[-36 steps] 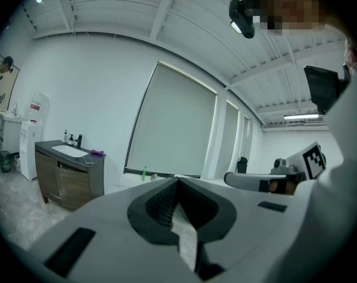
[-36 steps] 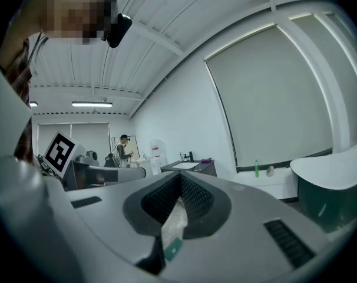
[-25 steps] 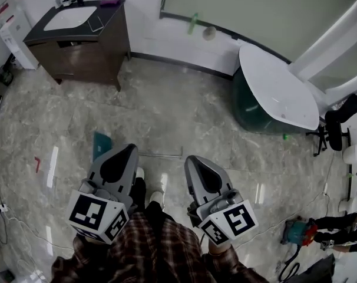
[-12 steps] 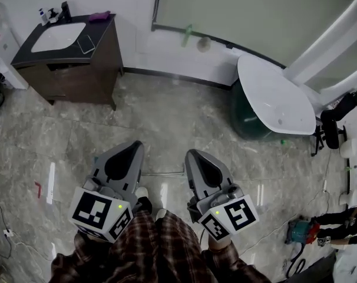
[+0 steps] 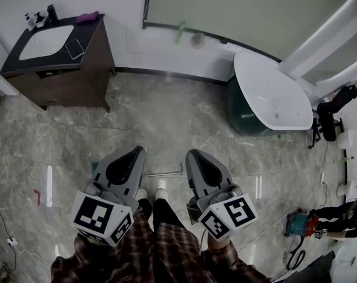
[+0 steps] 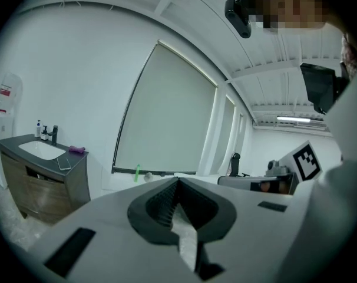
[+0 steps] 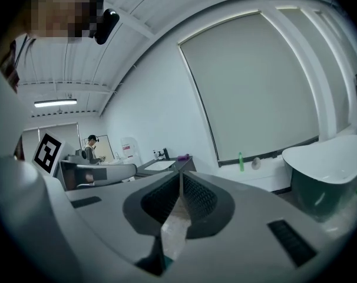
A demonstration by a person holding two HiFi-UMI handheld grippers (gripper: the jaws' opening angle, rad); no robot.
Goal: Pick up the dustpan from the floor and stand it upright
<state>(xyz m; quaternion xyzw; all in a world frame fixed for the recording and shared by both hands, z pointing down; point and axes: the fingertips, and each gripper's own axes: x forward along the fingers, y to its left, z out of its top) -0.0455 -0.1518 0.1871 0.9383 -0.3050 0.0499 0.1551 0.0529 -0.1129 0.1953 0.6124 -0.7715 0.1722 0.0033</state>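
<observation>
Walking up to the dustpan, nothing picked up yet.
The dustpan (image 5: 164, 172) lies flat on the floor (image 5: 167, 117), its thin handle showing between the left tongs (image 5: 137, 151) and the right tongs (image 5: 192, 155) (the blue-green pan is mostly hidden under the left one). Both tongs are closed tight and hold nothing. Next, I think, one must open and reach down low. A second ago more of the pan showed.

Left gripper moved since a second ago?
Yes: the left gripper has advanced forward. Its tip now lies past the dustpan handle on the floor, toward the far wall.
</observation>
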